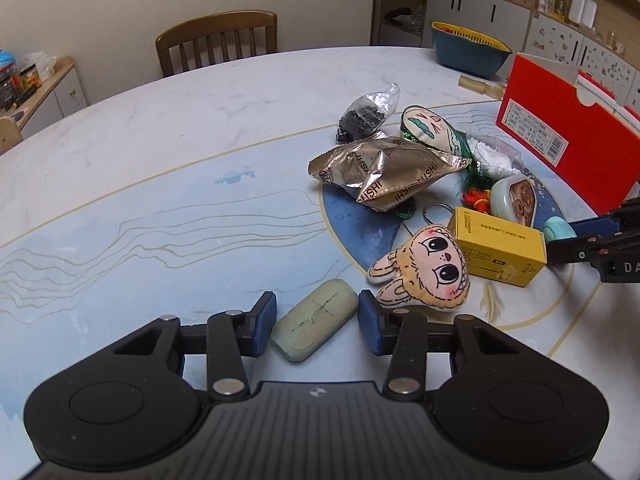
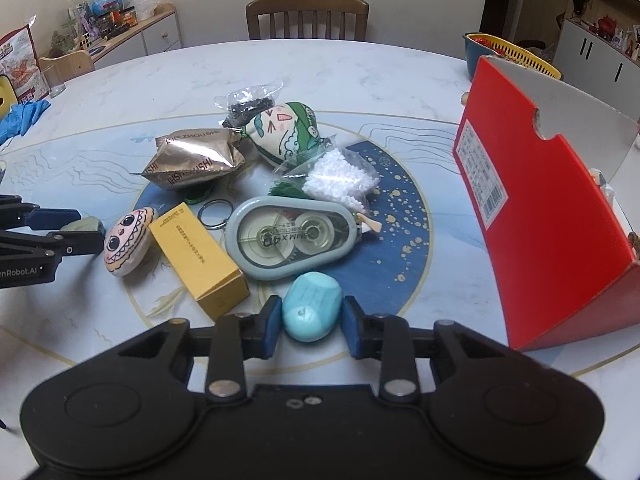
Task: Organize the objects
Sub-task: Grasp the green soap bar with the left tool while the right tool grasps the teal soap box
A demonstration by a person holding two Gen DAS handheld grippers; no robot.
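Setting: round marble-look table [image 1: 160,128] in a home dining room, wooden chair [image 1: 218,40] behind.
Left gripper [image 1: 318,322]: pads straddled a pale green soap bar [image 1: 316,326], lying at an angle; contact looked near or just made.
Right gripper [image 2: 308,318]: pads pressed on a turquoise soap [image 2: 312,306] beside the yellow carton [image 2: 200,258].
Destination: likely the open red box [image 2: 536,232], right of the pile.
Risk: the angled green bar could twist or squirt out; rounded turquoise soap might slip once lifted.

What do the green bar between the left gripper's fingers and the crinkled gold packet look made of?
Green bar: probably soap, matte and waxy, with rounded edges and a cracked line on its top face. Gold packet: metallised foil or film, shiny, with sharp creases and crimped ends.
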